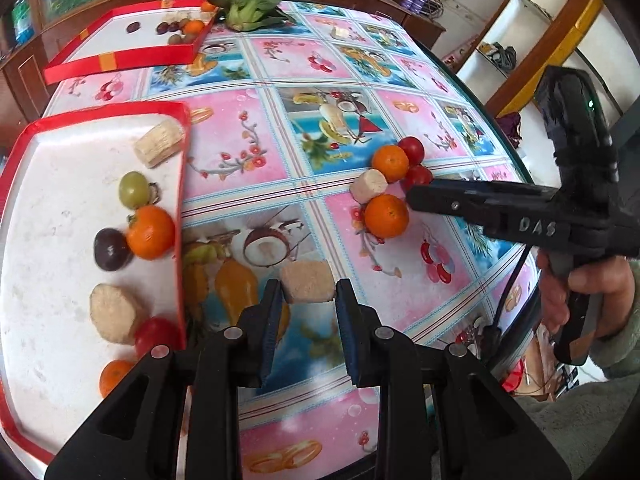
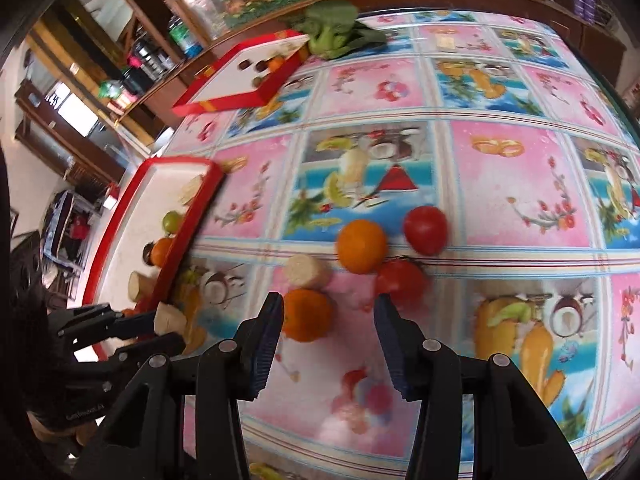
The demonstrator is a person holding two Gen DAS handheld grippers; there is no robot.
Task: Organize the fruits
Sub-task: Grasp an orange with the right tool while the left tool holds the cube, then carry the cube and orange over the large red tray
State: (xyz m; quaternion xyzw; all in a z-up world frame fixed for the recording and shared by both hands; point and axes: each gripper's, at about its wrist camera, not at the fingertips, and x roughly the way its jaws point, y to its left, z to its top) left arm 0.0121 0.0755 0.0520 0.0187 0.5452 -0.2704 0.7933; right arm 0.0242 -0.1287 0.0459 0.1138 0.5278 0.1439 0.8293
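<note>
Carrying a pale cut chunk (image 1: pixel 308 282), the left gripper (image 1: pixel 306 300) is clamping it between both pads at the fingertips, over the patterned tablecloth (image 1: pixel 248 136) just right of the near red-rimmed tray (image 1: pixel 181 184). Doing this step well probably means lifting the chunk clear of the tray's raised rim before crossing, then lowering onto bare white floor between the orange (image 1: pixel 151 232) and the tan slice (image 1: pixel 114 314), easing the pads apart only once it is resting.

The right gripper (image 2: pixel 329 316) is hovering with fingers apart and nothing between them. An orange (image 2: pixel 308 314) is lying just inside its left pad (image 2: pixel 266 344), whether touching is unclear; a red tomato (image 2: pixel 402 284) is sitting beyond the right fingertip. Centring on the orange before closing looks wise.

Farther out a second orange (image 2: pixel 361 245), a pale round slice (image 2: pixel 306 270) and another tomato (image 2: pixel 426 229) are clustering. Beyond, a second red tray (image 1: pixel 120 60) is holding small fruit beside leafy greens (image 1: pixel 246 0).
</note>
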